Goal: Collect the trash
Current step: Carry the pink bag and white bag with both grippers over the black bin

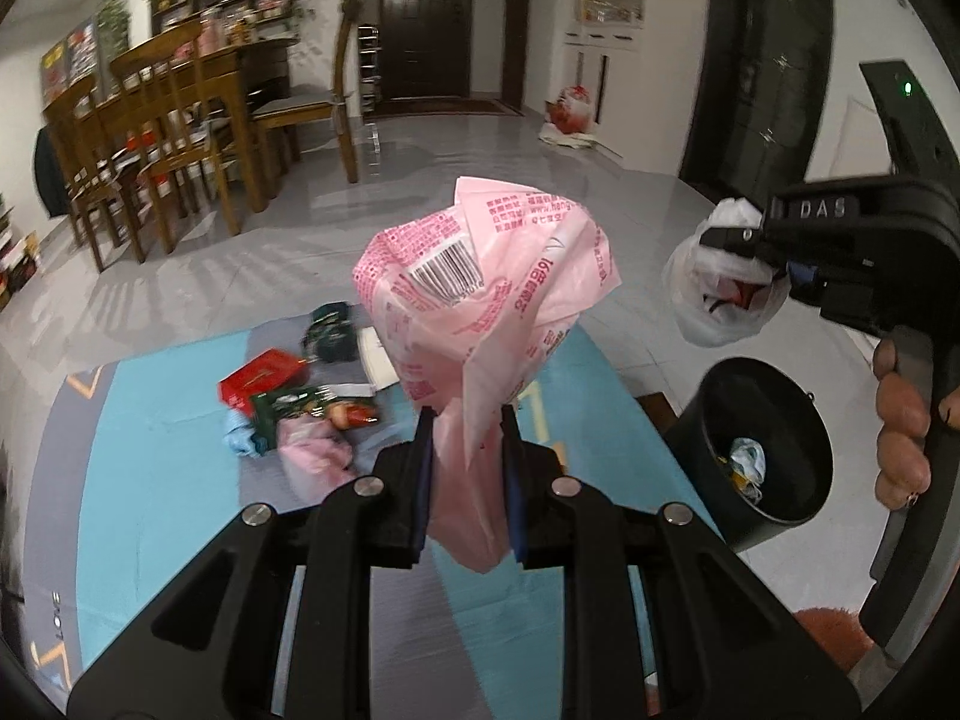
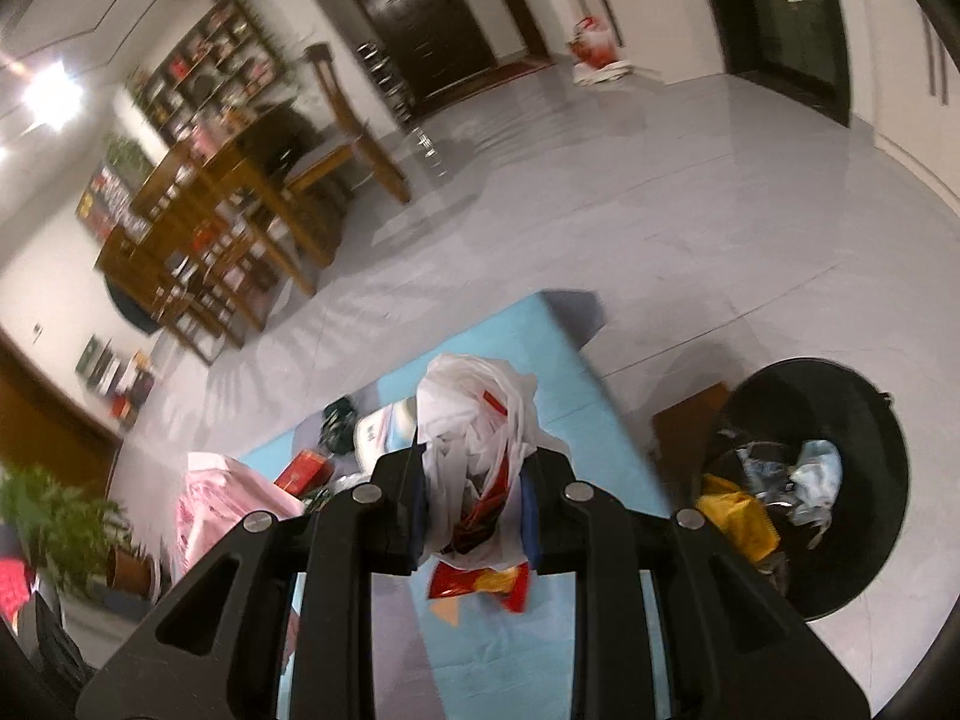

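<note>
My left gripper [image 1: 465, 420] clamps the pink wrapper [image 1: 486, 276]; my right gripper [image 2: 474, 468] clamps a white bag [image 2: 474, 414]. I'd release only once centred over the black bin [image 2: 840, 420] at four o'clock.

Home: dining table [image 1: 198, 78], front door [image 1: 425, 18]

Both wrist views look steeply down, close; share black bin [image 1: 774, 516] [image 2: 840, 588].

Dim indoor light, ceiling lamp [image 2: 51, 97] glaring at left, fisheye-bent edges, dark corners, right view motion-blurred
</note>
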